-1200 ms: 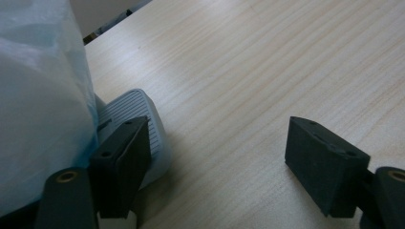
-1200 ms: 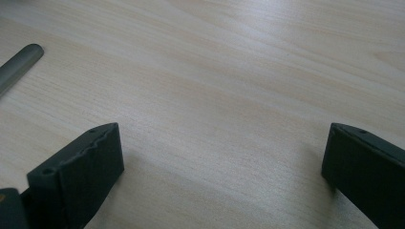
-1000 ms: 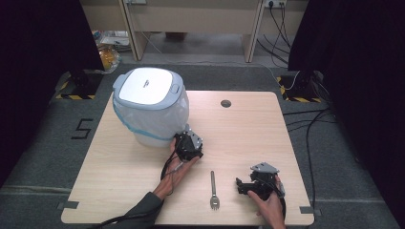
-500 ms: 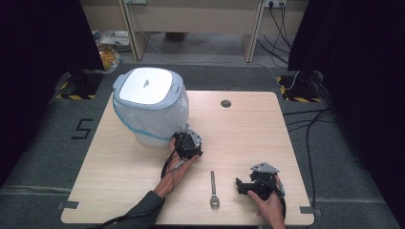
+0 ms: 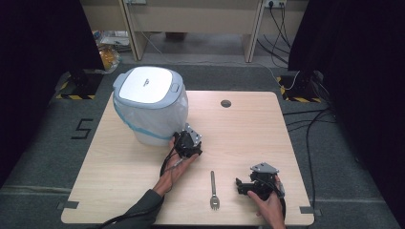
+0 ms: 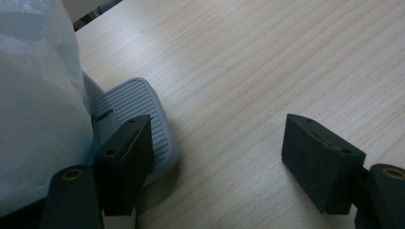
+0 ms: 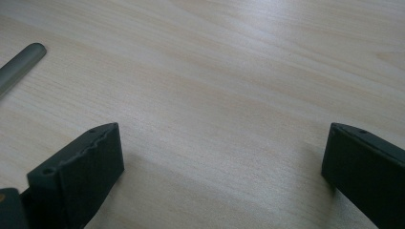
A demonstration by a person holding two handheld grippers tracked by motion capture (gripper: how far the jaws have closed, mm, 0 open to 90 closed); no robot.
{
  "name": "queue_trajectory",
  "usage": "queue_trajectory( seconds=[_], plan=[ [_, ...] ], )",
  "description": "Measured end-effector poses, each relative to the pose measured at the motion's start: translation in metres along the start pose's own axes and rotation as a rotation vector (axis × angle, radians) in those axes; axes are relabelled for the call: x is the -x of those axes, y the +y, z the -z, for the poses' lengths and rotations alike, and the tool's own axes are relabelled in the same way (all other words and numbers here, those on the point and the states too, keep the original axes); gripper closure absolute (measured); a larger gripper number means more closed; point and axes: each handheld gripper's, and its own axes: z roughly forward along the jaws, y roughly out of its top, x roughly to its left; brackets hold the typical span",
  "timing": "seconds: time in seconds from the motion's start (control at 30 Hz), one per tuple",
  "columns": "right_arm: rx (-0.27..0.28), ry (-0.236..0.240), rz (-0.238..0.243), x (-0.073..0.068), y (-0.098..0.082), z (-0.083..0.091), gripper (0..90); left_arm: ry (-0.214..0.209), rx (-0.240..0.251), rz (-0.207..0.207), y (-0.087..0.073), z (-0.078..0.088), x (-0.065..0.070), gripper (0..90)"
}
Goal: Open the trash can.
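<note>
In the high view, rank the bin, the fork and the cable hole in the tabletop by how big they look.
1. Bin, by far the largest, though it also stands tall, nearer the camera.
2. Fork, long and thin.
3. Cable hole, a small dark disc, farther back.

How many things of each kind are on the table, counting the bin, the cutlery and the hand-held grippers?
Pedal bins with a liner bag: 1
Forks: 1
Hand-held grippers: 2, the left gripper by the bin's pedal and the right gripper beside the fork
Total: 4
</note>
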Motion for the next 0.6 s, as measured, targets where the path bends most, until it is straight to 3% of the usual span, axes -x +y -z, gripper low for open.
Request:
queue_trajectory(
  seconds=[0.6],
  plan=[
    [0.001,0.003,0.009,-0.0006,-0.0004,0.0004,0.5,-0.025,-0.011,0.026,0.0001,-0.0007,-0.0044,26.1]
  ],
)
